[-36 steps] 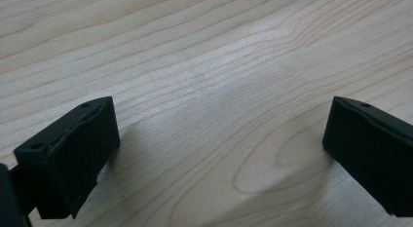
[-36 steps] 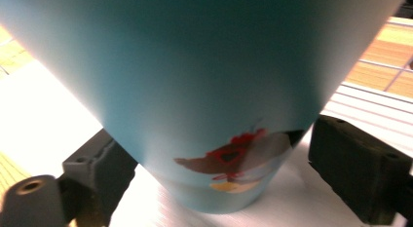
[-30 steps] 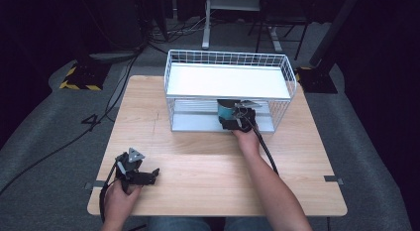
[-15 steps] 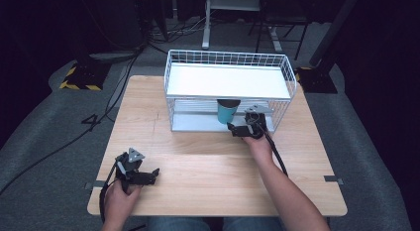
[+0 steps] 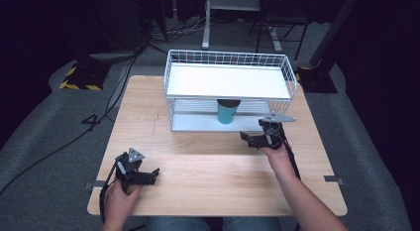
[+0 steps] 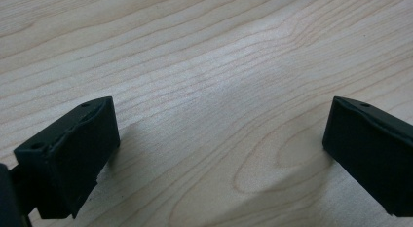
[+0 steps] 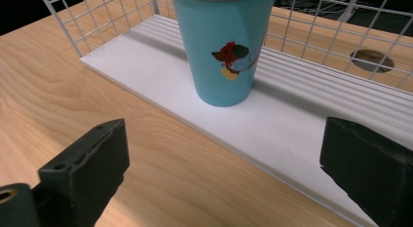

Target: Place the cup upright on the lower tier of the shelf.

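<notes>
The teal cup (image 5: 228, 112) stands upright on the wire rack's (image 5: 174, 77) lower shelf. The right tool (image 5: 252, 140), jaws wide, sits at its 4 o'clock, seemingly apart; the left tool (image 5: 148, 175) rests wide on the surface (image 5: 208, 166).

Matt teal cup (image 7: 224, 47), white wire rack (image 5: 228, 60), pale smooth wood-grain table (image 5: 208, 176), matt black jaws.

Teal cup (image 7: 222, 47) stands upright on rack's lower shelf (image 7: 311, 134).
</notes>
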The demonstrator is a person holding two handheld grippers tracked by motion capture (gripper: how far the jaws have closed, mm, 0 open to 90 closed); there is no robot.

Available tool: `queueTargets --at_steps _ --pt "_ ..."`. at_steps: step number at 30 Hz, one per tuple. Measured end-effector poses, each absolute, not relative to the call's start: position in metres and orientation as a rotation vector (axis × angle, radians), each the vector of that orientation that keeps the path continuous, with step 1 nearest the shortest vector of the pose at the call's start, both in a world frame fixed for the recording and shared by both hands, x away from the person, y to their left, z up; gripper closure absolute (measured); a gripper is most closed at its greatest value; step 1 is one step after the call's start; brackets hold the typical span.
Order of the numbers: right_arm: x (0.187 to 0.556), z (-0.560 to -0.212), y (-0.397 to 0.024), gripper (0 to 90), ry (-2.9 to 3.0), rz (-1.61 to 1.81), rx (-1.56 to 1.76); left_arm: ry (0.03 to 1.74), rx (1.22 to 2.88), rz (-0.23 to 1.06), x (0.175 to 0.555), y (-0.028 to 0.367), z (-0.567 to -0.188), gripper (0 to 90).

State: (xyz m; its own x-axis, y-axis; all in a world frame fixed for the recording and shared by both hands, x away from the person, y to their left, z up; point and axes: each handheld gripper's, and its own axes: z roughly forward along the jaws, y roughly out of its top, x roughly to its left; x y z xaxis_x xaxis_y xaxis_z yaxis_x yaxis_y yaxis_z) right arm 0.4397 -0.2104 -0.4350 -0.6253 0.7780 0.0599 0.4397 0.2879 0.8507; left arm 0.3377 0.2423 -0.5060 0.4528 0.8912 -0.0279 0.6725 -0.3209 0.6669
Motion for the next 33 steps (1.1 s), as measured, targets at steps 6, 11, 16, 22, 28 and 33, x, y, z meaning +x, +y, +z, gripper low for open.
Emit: queueTargets --at_steps 6,11,16,22,28,33 --pt "0.421 -0.428 -0.231 7.6 2.203 1.294 1.084 1.301 2.094 0.463 0.338 0.242 -0.506 0.5" --pt "0.405 -0.421 -0.248 11.5 2.222 1.273 1.05 1.3 2.096 0.463 0.338 0.242 -0.506 0.5" --pt "0.39 -0.418 -0.262 14.5 2.235 1.259 1.022 1.3 2.097 0.463 0.338 0.242 -0.506 0.5" --pt "0.374 -0.421 -0.277 14.5 2.24 1.269 1.024 1.3 2.097 0.464 0.338 0.242 -0.506 0.5" --pt "0.361 -0.428 -0.288 14.8 2.261 1.235 1.031 1.301 2.096 0.463 0.338 0.242 -0.506 0.5" --pt "0.35 -0.439 -0.296 14.9 2.3 1.204 1.046 1.301 2.096 0.463 0.338 0.242 -0.506 0.5"
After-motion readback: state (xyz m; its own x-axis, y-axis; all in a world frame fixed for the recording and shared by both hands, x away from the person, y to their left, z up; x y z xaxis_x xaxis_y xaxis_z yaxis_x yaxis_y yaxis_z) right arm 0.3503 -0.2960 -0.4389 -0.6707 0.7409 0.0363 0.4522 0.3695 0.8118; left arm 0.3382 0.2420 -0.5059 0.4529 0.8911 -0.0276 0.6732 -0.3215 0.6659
